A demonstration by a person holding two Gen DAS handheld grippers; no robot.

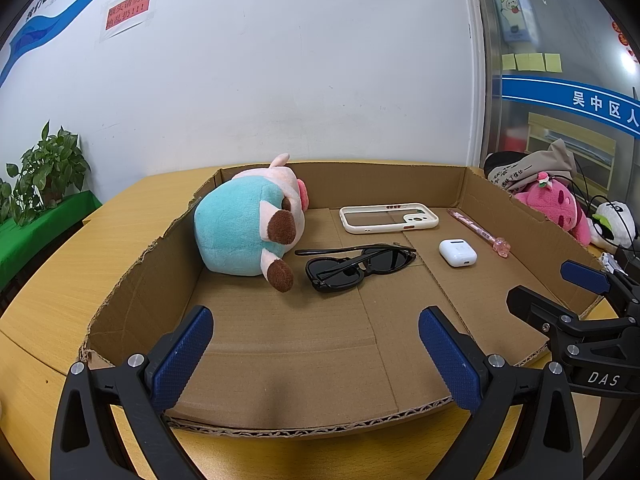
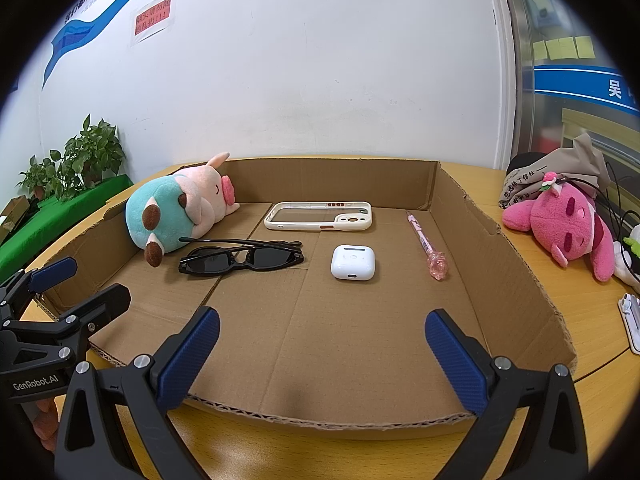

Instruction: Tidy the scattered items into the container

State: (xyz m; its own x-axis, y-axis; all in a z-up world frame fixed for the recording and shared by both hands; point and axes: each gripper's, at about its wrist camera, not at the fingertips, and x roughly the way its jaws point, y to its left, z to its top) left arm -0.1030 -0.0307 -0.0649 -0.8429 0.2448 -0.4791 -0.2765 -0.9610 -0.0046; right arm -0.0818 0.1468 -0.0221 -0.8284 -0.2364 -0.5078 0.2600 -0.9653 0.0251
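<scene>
Left wrist view: the left gripper hangs at the bottom of the frame with fingers wide apart and nothing between them, over the near wall of the box. From left to right inside the box lie the plush against the left wall, the sunglasses at centre, the phone case behind them, the earbud case, and the pen near the right wall. All look already tidied in. The right gripper is likewise spread and empty. Low torn walls leave easy entry; the near floor is bare. A pink plush lies outside on the table, at the right of the right wrist view, probably the next pick.
</scene>
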